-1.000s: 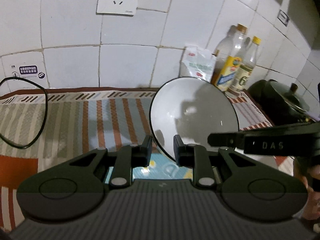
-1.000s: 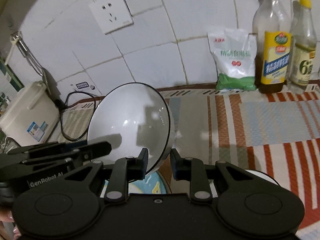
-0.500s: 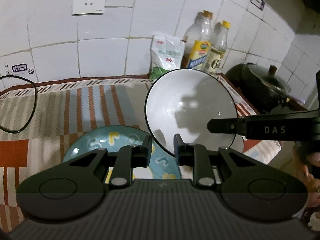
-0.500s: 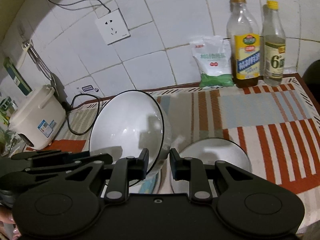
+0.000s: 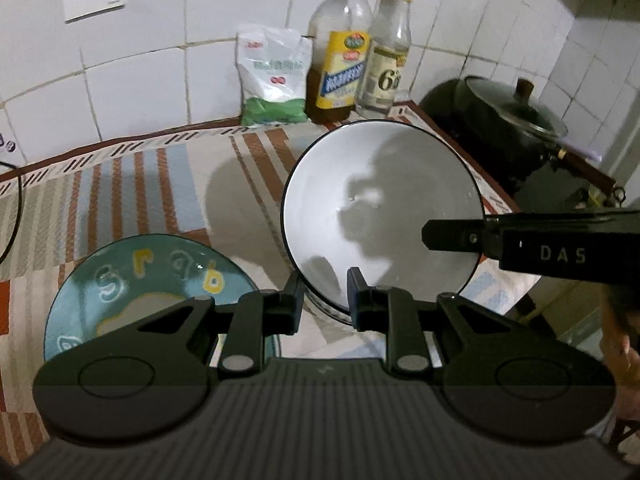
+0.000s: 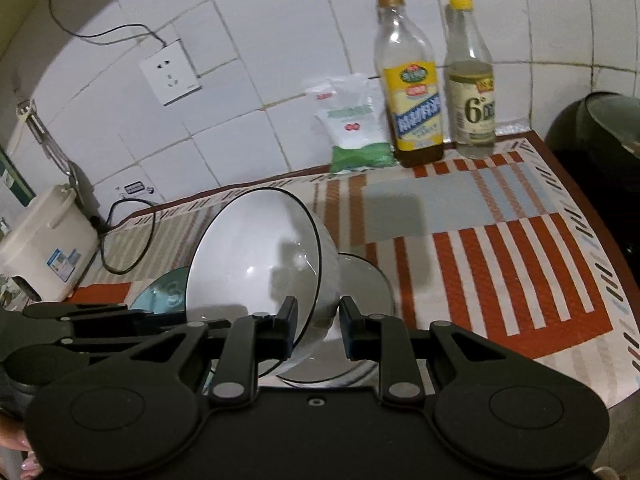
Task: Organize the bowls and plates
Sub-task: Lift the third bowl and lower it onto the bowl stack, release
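Note:
My left gripper (image 5: 323,294) is shut on the rim of a white bowl with a thin black edge (image 5: 380,216), held tilted above the counter. My right gripper (image 6: 318,322) is shut on the rim of a second white bowl (image 6: 256,268), also tilted. Below and behind that bowl, a third white bowl (image 6: 368,280) rests on the mat. A teal plate with letter prints (image 5: 136,276) lies on the mat at lower left of the left wrist view; its edge shows in the right wrist view (image 6: 160,292). The right gripper's body crosses the left wrist view (image 5: 540,246).
A striped mat (image 6: 500,264) covers the counter. Two oil bottles (image 6: 412,92) and a white and green bag (image 6: 356,136) stand by the tiled wall. A dark lidded pot (image 5: 516,128) sits at right. A rice cooker (image 6: 44,240) and black cord (image 6: 132,236) are at left.
Both grippers have swung right with their bowls and moved back. The teal plate and the third bowl on the mat have come into fuller view.

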